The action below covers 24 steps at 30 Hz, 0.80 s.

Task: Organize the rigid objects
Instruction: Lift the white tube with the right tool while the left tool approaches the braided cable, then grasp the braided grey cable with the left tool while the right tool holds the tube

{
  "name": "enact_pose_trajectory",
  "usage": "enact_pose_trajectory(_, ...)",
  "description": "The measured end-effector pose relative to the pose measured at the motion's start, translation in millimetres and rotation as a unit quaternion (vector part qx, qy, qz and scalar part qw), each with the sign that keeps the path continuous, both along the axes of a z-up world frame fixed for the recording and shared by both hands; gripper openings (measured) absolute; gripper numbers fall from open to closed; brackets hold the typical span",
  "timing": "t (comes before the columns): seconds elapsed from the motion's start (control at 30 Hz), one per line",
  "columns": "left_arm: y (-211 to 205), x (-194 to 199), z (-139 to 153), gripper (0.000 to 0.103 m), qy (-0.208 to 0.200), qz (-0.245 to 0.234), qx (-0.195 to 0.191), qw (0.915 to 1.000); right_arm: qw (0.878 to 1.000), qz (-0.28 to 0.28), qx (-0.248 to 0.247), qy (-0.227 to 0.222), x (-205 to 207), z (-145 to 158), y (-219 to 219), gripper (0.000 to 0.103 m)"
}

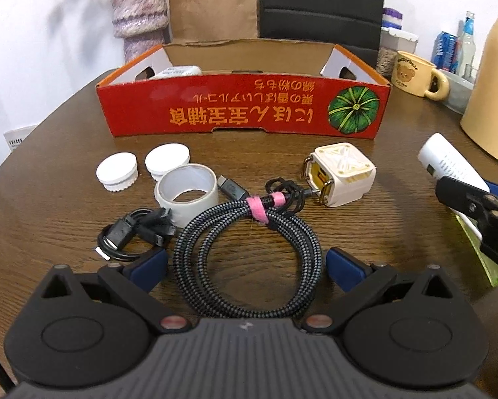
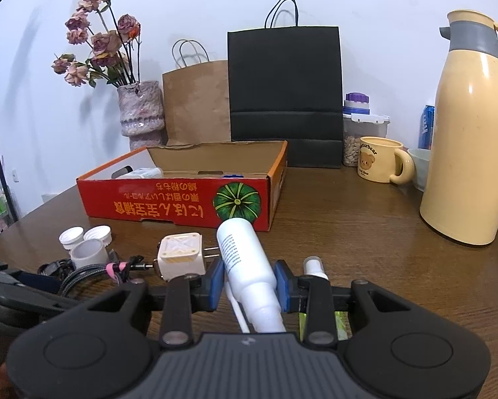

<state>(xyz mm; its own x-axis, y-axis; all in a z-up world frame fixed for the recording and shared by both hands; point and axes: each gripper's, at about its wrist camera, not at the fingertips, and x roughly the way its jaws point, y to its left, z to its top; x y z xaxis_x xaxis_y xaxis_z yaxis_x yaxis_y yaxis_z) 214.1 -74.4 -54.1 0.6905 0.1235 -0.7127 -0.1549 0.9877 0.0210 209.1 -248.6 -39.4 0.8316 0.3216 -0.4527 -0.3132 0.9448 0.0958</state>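
The right gripper [image 2: 248, 284] is clamped on a white bottle [image 2: 245, 259], whose long axis runs straight ahead toward the red cardboard box [image 2: 175, 204], which lies ahead and slightly to its left. The left gripper [image 1: 245, 266] hangs spread wide over a braided cable coil [image 1: 249, 252] just below its fingertips, farther from the box.

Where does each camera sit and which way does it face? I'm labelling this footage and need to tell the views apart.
Left wrist: on the left claw, low over the table, facing the red box across the braided cable, tape roll and white charger; its open blue pads show.
Right wrist: on the right claw, facing the same box from further right; it is shut on a white bottle.
Shared: box, charger, cable, bear mug, thermos.
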Motion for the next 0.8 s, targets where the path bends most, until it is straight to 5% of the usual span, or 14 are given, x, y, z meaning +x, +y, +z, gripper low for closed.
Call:
enact_pose_trajectory(0.33,-1,1,-3,0.103,-0.014,0.01,-0.002,0.9999,1.0,0.003,-0.009,0.002,-1,-3,6,0.032)
enact_pose_trajectory(0.43,0,-3,-2,0.093,-0.025,0.008,-0.002,0.9997,1.0,0.003,-0.012,0.001,0,-4,7,0.032)
enact_pose_trajectory(0.8,5,-15,3,0.088,-0.041,-0.008,-0.015,0.999,1.0,-0.004,-0.021,-0.013,-6,-4,11,0.032)
